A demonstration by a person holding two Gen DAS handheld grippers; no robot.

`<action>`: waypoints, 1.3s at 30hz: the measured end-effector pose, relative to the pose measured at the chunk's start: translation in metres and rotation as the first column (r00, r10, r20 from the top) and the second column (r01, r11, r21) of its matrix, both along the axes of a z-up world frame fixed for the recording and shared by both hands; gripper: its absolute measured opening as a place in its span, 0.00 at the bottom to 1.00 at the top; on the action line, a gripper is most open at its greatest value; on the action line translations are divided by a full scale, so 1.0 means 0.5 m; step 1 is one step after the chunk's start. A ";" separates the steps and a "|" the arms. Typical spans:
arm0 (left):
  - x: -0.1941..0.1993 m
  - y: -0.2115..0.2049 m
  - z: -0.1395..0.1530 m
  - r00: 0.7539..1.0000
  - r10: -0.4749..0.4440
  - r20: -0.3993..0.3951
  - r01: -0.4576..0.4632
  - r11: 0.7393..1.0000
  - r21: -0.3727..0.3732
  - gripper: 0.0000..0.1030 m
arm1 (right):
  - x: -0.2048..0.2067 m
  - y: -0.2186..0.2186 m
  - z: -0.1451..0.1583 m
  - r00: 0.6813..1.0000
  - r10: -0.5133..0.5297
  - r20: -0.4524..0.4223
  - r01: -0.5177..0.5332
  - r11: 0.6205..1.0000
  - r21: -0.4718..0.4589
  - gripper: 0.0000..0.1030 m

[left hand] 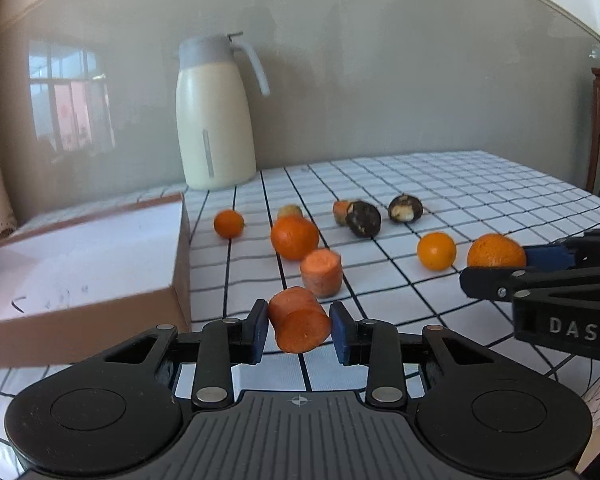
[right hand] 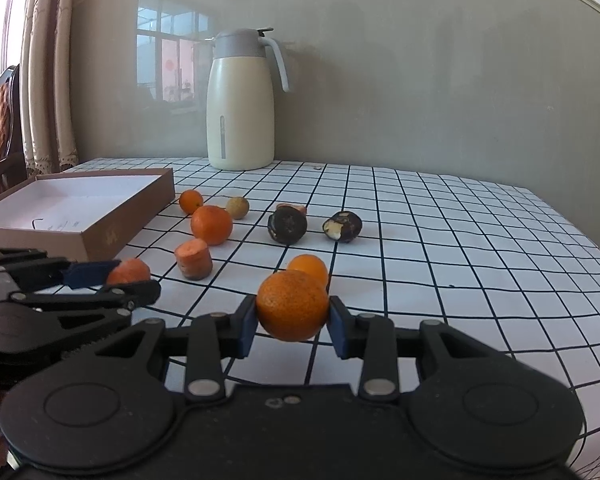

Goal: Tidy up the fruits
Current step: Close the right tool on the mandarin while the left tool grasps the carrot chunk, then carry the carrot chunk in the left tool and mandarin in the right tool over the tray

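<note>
The left gripper is pinching a carrot chunk just above the checked tablecloth, beside the open cardboard box. The right gripper is clamping a mandarin. Beyond are lying a carrot piece, oranges and two dark, possibly peeled fruits; farthest, a cream jug.

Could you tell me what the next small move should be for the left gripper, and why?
Probably carry the carrot piece left over the open box. The left gripper is shut on it, and the box, empty as far as visible, lies just beside it.
</note>
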State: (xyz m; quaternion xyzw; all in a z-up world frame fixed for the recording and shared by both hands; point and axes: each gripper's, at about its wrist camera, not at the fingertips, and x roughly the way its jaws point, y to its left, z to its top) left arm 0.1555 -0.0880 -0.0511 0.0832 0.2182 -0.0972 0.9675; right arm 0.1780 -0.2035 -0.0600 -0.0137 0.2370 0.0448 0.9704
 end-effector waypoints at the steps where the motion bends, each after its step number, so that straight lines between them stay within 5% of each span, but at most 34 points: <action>1: -0.001 0.002 0.004 1.000 -0.001 0.003 0.001 1.000 -0.002 0.32 | -0.001 0.001 0.001 1.000 0.002 0.002 -0.002 1.000 0.000 0.28; 20: -0.067 0.128 0.094 0.989 0.104 0.105 -0.099 0.994 -0.054 0.32 | -0.027 0.110 0.068 0.987 0.138 0.084 -0.137 0.990 -0.019 0.28; 39: -0.095 0.321 0.141 0.936 0.303 0.178 -0.299 0.953 -0.053 0.32 | -0.002 0.286 0.135 0.921 0.352 0.165 -0.348 0.936 -0.053 0.28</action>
